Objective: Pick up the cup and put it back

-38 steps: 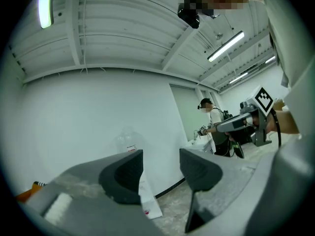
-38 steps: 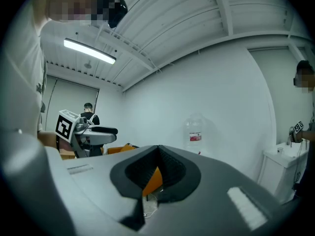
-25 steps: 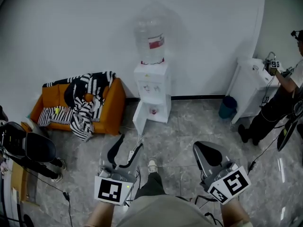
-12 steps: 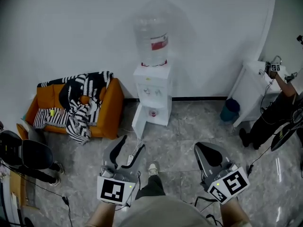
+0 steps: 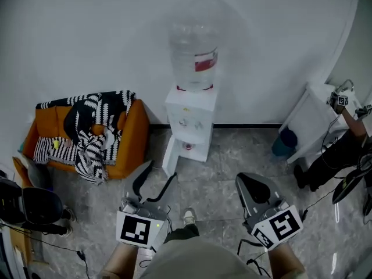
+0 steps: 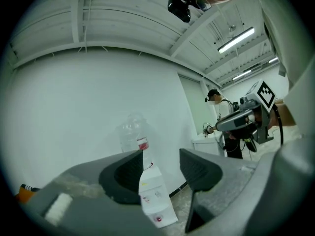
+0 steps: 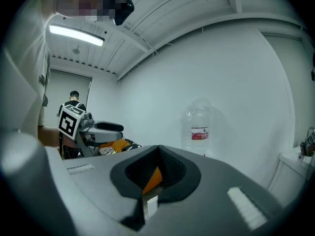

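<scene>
Tongs on our left (image 6: pixel 161 161) stood with the jaws well apart and nothing between them; through the gap we saw only the water dispenser (image 6: pixel 156 200) far ahead. Our right tongs (image 7: pixel 158 149) were closed, the jaw tips meeting and gripping nothing, with a slit lower down through which a bit of the orange sofa (image 5: pixel 125 141) showed. We held both pairs low in front of our body, roughly level and side by side but apart, each with its marker cube (image 5: pixel 138 230) nearest us, above the grey stone floor (image 5: pixel 221 167). Our shoe (image 5: pixel 187 217) showed between them. The white dispenser stood well ahead against the pale wall, with a large clear bottle (image 5: pixel 195 51) bearing a red label on top. In its open lower niche sat a small red thing that we took for the cup (image 5: pixel 187 146), though it was too small to be sure; it was well apart from both tongs. Left of the dispenser was the sofa, with a black-and-white striped blanket (image 5: pixel 87 127) heaped over it. At the far right another person (image 5: pixel 343 150) stood at a white bench (image 5: pixel 311 118), with a blue bin (image 5: pixel 283 142) beside it on the floor.
</scene>
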`<state>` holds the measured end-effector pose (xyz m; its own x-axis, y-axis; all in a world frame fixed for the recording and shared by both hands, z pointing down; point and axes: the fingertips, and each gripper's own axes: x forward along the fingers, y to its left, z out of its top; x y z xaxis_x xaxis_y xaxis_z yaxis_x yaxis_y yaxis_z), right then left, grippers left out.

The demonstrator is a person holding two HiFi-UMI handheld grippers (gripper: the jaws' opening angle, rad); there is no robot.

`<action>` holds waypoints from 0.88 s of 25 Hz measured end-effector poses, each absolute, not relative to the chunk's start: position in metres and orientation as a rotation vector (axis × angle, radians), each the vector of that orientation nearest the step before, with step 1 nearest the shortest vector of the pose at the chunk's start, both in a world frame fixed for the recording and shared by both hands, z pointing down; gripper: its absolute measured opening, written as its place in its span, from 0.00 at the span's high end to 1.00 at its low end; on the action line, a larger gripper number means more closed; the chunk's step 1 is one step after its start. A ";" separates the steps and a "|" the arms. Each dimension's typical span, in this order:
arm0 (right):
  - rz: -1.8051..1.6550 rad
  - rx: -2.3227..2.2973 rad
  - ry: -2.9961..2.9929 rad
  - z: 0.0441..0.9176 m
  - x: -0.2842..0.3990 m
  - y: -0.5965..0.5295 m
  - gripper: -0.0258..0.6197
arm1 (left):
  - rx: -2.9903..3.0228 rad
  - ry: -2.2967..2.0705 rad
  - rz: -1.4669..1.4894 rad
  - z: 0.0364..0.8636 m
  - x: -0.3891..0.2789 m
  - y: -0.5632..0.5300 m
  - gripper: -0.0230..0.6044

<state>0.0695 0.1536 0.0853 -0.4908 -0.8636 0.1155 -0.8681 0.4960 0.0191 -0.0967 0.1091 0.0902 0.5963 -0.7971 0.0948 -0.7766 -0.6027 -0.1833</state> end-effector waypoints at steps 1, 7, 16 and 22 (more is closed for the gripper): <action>0.048 1.521 -2.614 0.083 0.065 0.138 0.96 | -2.694 1.330 -0.252 0.088 -0.101 0.094 0.58; 0.013 1.557 -2.582 0.080 0.045 0.060 0.96 | -2.722 1.341 -0.225 0.085 -0.132 0.023 0.58; 0.025 1.559 -2.551 0.085 0.033 0.002 0.96 | -2.723 1.344 -0.255 0.098 -0.153 -0.022 0.58; 0.026 1.524 -2.552 0.089 0.034 -0.015 0.96 | -2.705 1.381 -0.254 0.099 -0.155 -0.035 0.58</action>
<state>0.0339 -0.0151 0.0886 -0.4639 -0.8725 0.1533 -0.8755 0.4780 0.0714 -0.1548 -0.0355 0.0992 0.5766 -0.8103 0.1052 -0.7946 -0.5860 -0.1586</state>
